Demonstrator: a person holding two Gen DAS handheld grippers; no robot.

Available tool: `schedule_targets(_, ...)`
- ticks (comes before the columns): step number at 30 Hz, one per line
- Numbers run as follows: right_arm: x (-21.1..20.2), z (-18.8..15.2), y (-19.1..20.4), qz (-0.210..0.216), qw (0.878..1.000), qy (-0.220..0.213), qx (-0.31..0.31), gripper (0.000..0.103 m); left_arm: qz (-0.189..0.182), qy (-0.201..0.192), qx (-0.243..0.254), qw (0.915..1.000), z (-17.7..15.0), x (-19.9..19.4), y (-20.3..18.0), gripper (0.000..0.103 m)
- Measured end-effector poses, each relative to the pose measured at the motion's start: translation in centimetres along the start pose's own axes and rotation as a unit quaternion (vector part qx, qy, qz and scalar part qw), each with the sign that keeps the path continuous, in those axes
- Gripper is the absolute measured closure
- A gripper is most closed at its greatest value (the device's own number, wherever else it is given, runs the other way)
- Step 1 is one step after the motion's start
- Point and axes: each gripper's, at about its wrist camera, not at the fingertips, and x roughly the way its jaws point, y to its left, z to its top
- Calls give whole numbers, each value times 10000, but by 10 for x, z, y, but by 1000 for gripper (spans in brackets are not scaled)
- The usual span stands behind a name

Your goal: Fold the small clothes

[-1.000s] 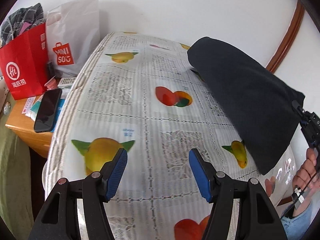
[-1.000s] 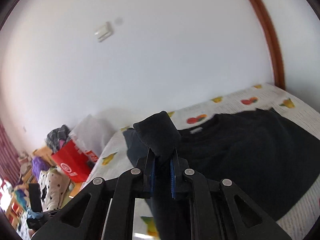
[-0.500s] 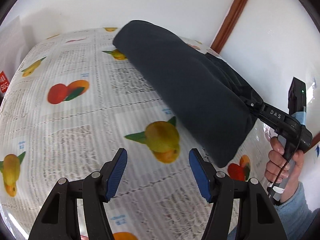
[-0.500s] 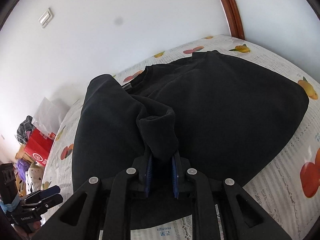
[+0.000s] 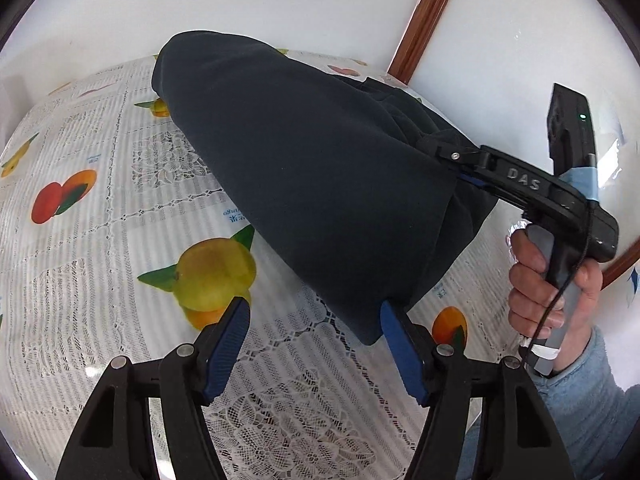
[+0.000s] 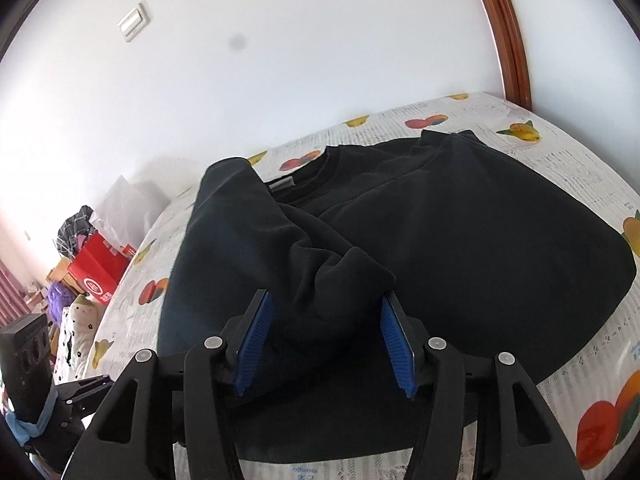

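Observation:
A dark navy sweatshirt (image 6: 460, 240) lies on the fruit-print tablecloth (image 6: 580, 160), its left sleeve folded in across the body. The sleeve's cuff (image 6: 344, 280) rests between the fingers of my right gripper (image 6: 324, 300), whose jaws are opening; the pads no longer squeeze it. From the left wrist view, the sweatshirt (image 5: 320, 168) bulges up and the right gripper (image 5: 448, 156) noses into it from the right. My left gripper (image 5: 314, 308) is open and opening slightly, over the cloth, with the garment's near corner just at its right fingertip.
A hand (image 5: 548, 280) in a light blue sleeve holds the right gripper's handle. Off the table's far left end stand a red paper bag (image 6: 100, 276), a white plastic bag (image 6: 128, 200) and piled clothes. A brown wooden frame (image 5: 424, 20) runs up the wall.
The right gripper lowered the sleeve onto the sweatshirt and its jaws parted, releasing the cuff. The left gripper swung right across the table to the garment's near corner.

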Motion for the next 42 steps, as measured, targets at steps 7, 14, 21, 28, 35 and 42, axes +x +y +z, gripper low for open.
schedule_targets(7, 18, -2, -3, -23, 9995, 202, -231, 64, -223, -86, 88, 9997, -2, -7, -14, 38)
schedule_targets(14, 18, -2, -3, 23, 9994, 246, -251, 70, 58, -82, 280, 9996, -3, 5, -33, 38)
schedule_targets(21, 18, -6, 5, -136, 9979, 252, -578, 80, 243, -70, 25, 9997, 8, 31, -32, 64)
schedule_targets(28, 32, -2, 27, -104, 9962, 294, -815, 87, 264, -454, -534, 9972, 7, 19, 0, 81)
schedule_targets(35, 64, 5, 82, 301, 9939, 495, -935, 89, 662, -652, -877, 9918, -3, -15, 57, 84)
schedule_targets(42, 83, 4, 132, 556, 9913, 670, -991, 83, 728, -744, -1257, 9866, -15, -35, 101, 80)
